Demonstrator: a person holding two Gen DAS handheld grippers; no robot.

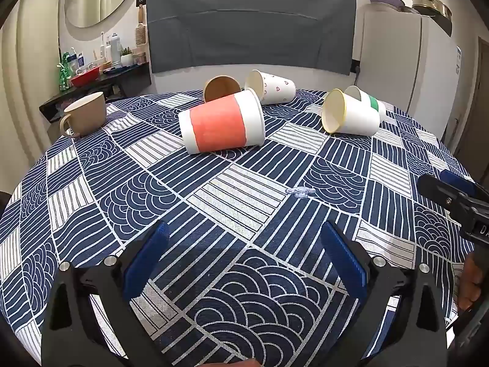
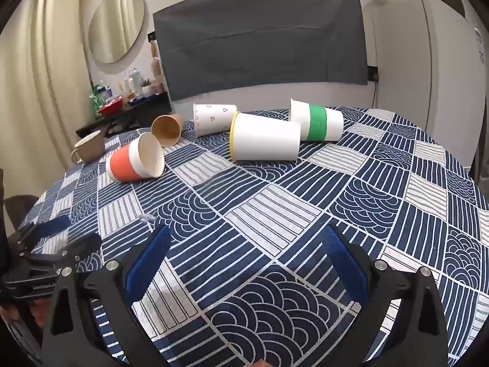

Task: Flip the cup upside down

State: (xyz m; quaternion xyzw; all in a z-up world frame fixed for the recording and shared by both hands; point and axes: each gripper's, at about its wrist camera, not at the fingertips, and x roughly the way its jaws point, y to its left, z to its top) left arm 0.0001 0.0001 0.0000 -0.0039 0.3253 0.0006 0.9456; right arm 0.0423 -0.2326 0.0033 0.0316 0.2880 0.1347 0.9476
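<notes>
Five paper cups: all on their sides on the bench (image 1: 76, 202), grouped toward its far half.
Orange cup (image 1: 221, 122): I've got it closest to my left gripper, lying across, mouth pointing right.
Brown cup (image 1: 221, 90): just behind the orange one, mouth facing me.
Hearts cup (image 1: 272, 87): beside the brown one, at the far edge.
Yellow-rimmed cup (image 2: 264, 140): nearest my right gripper, on its side, rim pointing left.
Green-band cup (image 2: 318, 122): right behind the yellow-rimmed one; I can't tell whether they touch.
Mug (image 1: 85, 114): standing upright at the far left, handle toward me, well apart from the paper cups.
Left gripper (image 1: 244, 257): jaws spread wide, nothing between them, hovering over bare tablecloth well short of the cups.
Right gripper (image 2: 246, 257): jaws spread wide too, nothing held, low at the near edge of the bench.
Backdrop: a grey cloth (image 2: 259, 36) hangs on the wall behind, a fridge (image 2: 428, 70) to the right.
</notes>
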